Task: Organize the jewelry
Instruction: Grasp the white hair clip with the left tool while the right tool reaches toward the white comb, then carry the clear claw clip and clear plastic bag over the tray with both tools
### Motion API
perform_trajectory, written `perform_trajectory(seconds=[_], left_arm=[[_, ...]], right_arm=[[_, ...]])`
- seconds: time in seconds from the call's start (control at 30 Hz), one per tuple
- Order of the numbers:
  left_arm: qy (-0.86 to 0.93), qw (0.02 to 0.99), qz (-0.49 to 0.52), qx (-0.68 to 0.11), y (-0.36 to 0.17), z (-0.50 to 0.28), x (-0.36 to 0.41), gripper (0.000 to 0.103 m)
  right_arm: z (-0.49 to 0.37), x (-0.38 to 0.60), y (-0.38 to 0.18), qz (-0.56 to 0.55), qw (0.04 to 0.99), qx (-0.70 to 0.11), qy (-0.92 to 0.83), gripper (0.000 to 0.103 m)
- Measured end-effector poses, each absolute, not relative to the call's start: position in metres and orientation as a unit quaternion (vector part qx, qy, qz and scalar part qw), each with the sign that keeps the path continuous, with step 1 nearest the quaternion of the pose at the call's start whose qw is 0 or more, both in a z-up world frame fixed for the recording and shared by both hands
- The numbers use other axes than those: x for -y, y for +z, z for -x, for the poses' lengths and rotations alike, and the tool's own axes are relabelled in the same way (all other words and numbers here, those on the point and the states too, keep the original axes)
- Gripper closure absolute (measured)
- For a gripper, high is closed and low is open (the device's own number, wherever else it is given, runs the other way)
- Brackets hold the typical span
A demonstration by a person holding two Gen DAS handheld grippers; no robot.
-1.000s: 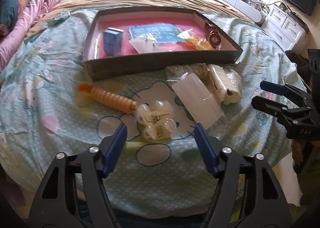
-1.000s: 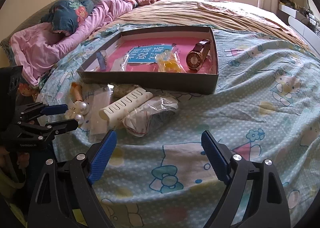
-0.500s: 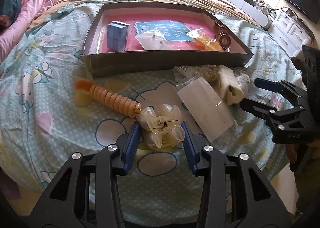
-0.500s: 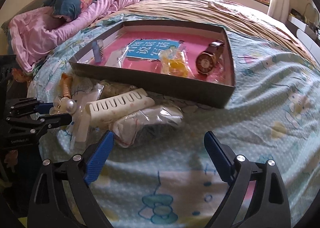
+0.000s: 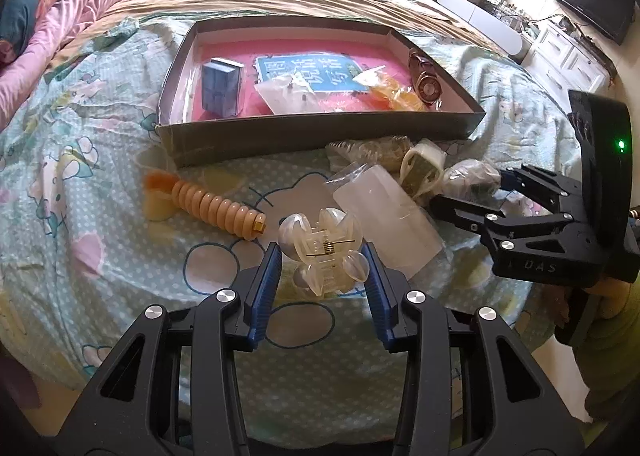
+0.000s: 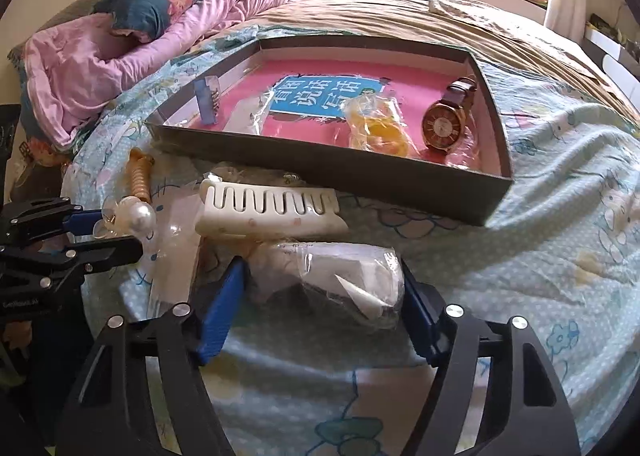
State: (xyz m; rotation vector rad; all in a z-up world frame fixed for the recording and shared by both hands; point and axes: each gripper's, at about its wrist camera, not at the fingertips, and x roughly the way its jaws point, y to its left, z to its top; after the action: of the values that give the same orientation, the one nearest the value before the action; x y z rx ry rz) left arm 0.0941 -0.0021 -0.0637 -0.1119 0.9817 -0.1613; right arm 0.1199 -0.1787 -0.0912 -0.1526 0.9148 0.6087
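Observation:
My left gripper (image 5: 322, 260) is shut on a pearly clear hair claw clip (image 5: 320, 252) lying on the bedspread; the clip also shows in the right wrist view (image 6: 134, 216). My right gripper (image 6: 320, 296) is open, its fingers on either side of a crumpled clear plastic bag (image 6: 340, 280) with white and dark contents, touching or nearly touching it. The grey tray (image 5: 320, 132) with a pink floor holds a watch (image 6: 444, 124), a yellow bagged item (image 6: 376, 128), a blue card (image 5: 312, 72) and a small blue box (image 5: 222, 86).
In front of the tray lie an orange ribbed hair clip (image 5: 216, 208), a flat clear packet (image 5: 388, 216), a white comb-like clip (image 6: 272, 208) and another bagged piece (image 5: 372, 150). Pink bedding (image 6: 100, 68) lies to the left. The bed's edge is close below both grippers.
My left gripper moved forward and closed its fingers onto the claw clip. My right gripper moved forward and down, and its fingers narrowed around the plastic bag.

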Motion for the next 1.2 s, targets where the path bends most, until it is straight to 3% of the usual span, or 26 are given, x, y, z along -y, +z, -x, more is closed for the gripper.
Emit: perform_trajectory(seconds=[0.5, 1.2], left_arm=[[-0.079, 0.893, 0.056, -0.44, -0.04, -0.086, 0.001, 0.071], [-0.09, 0.905, 0.078, -0.408, -0.003, -0.106, -0.005, 0.076]], right_arm=[[-0.1, 0.244, -0.064, 0.018, 0.881, -0.409, 0.237, 0.034], [-0.101, 0.24, 0.016, -0.014, 0.91, -0.324, 0.258, 0.034]])
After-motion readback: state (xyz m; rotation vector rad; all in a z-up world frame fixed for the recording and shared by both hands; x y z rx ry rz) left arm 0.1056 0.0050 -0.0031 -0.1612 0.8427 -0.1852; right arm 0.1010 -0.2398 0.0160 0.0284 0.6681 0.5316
